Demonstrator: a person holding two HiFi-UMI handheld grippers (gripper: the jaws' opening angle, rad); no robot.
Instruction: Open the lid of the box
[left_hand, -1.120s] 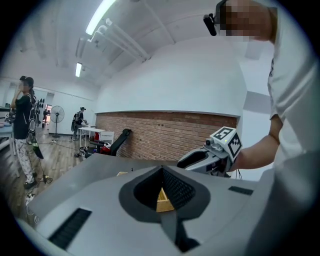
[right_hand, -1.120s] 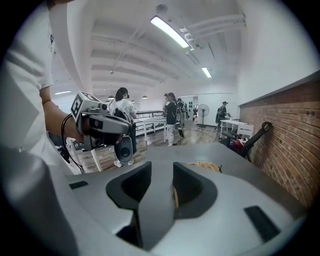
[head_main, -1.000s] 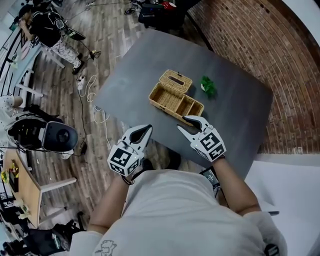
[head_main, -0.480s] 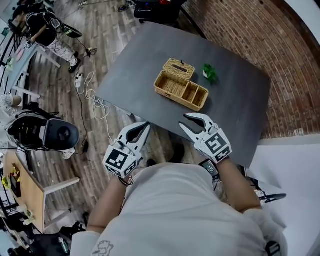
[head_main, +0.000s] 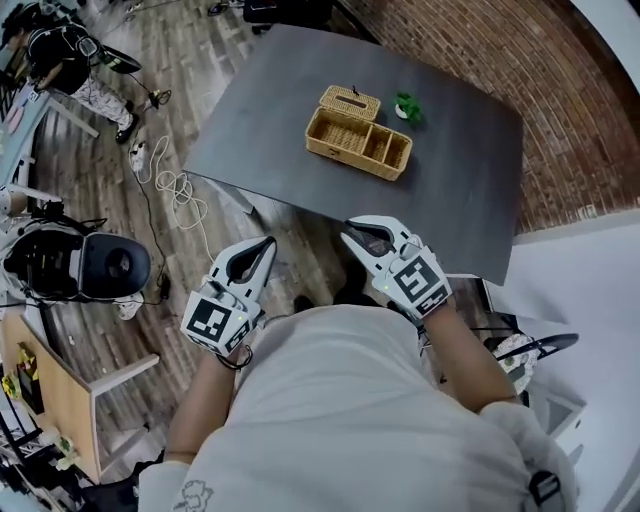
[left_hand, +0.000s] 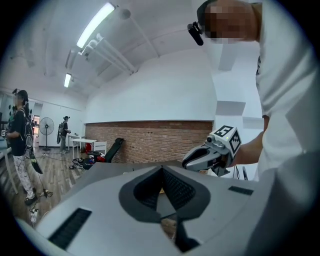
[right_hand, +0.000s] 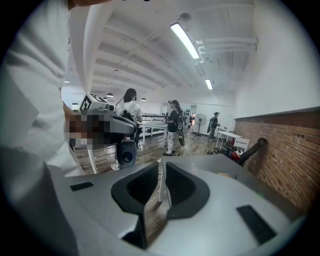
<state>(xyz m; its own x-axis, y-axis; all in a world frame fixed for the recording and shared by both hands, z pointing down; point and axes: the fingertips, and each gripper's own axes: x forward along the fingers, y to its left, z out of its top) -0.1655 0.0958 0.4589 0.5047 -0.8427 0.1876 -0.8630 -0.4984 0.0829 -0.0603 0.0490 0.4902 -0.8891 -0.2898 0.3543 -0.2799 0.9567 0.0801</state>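
Note:
A tan wicker box (head_main: 358, 143) stands open on the grey table (head_main: 250, 130), its compartments showing. Its wicker lid (head_main: 350, 102) lies flat just behind it. Both grippers hang near my body, off the table's near edge and well short of the box. My left gripper (head_main: 266, 245) (left_hand: 162, 169) is shut with nothing in it. My right gripper (head_main: 351, 234) (right_hand: 162, 167) has just been closing; only a thin slit is left between its jaws, and nothing is in it. In the left gripper view, the right gripper (left_hand: 212, 152) shows ahead.
A small green object (head_main: 407, 107) lies on the table right of the lid. A white cable (head_main: 165, 185) and a black rounded device (head_main: 85, 265) are on the wooden floor at left. A brick wall (head_main: 560, 100) runs along the right. People (head_main: 65, 50) stand far left.
Both grippers have drawn back from the table's near edge toward my body, so the box now lies farther off. The right gripper's jaws have narrowed from wide open to a thin slit.

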